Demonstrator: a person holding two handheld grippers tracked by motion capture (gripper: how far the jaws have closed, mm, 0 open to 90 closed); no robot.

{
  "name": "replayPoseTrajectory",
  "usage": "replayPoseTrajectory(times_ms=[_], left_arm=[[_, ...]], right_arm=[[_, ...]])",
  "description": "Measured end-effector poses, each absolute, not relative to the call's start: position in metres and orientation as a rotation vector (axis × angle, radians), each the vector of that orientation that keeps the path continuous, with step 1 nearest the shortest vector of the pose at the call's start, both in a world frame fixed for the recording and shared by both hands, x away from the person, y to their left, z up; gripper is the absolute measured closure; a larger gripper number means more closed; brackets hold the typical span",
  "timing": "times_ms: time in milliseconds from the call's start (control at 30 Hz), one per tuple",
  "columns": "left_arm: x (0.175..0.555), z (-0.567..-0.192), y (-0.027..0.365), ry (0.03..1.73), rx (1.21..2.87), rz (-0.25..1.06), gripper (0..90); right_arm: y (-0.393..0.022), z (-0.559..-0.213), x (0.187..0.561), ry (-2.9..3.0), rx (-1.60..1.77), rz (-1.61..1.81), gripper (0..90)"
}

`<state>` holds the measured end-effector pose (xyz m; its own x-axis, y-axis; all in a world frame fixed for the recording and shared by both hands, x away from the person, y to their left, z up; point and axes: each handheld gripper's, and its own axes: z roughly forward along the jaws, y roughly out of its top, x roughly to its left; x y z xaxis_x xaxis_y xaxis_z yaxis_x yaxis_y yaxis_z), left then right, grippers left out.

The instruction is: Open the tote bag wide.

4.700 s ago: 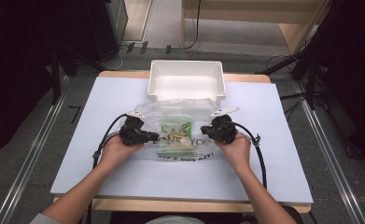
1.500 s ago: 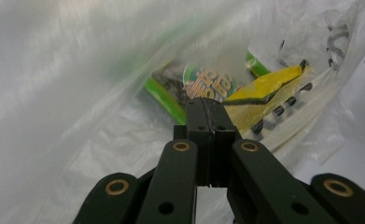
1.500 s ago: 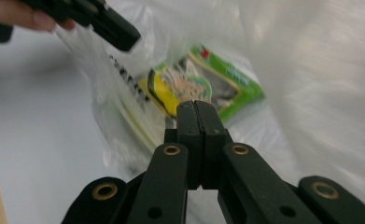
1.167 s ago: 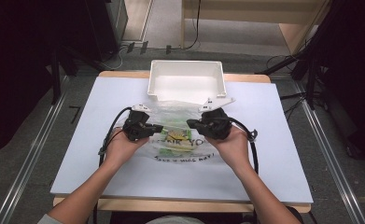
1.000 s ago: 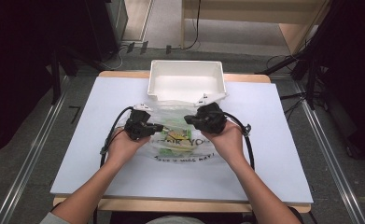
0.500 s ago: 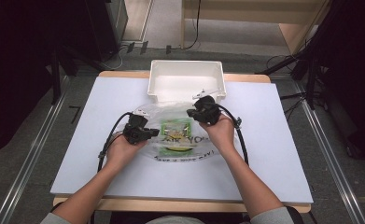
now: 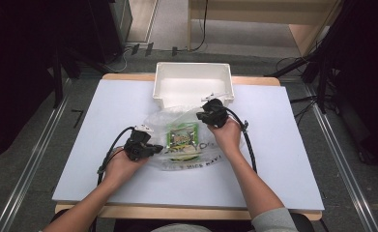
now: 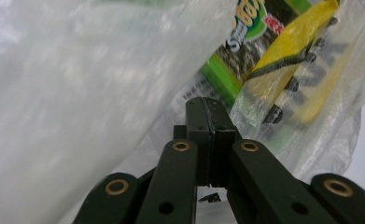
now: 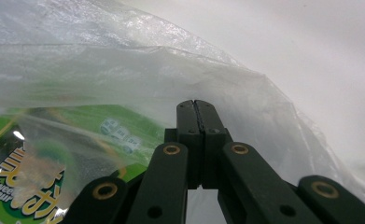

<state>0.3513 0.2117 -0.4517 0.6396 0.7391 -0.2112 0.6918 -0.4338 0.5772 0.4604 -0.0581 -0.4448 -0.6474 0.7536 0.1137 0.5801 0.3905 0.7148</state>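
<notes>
One broad white rectangular table [image 7: 80,145] carries everything. At its far edge stands an open white rectangular plastic bin [image 7: 193,87]. Just in front of the bin, touching or nearly touching its near wall, lies a clear crinkled plastic bag with yellow and dark print [image 7: 177,140], spread over the middle of the table. Inside the bag is a green snack packet with a dark panel and white lettering [image 7: 182,134], lying flat near the bag's centre.

Both grippers meet the bag from opposite sides. The left gripper [image 7: 152,148] is at the bag's near left edge, jaws pressed together; in the left gripper view [image 8: 209,106] the film crowds right up to the tips, and they seem to pinch it. The right gripper [image 7: 202,115] sits at the far right corner near the bin, jaws likewise closed, its tips [image 9: 197,108] against the film in the right gripper view.
</notes>
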Motion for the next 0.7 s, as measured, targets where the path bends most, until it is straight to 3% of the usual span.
replayPoseTrajectory(times_ms=[700], left_arm=[[0.314,-0.454,0.228,1.051,2.275,0.040,90.0]], right_arm=[[-0.060,-0.471,0.472,2.408,1.259,1.054,90.0]])
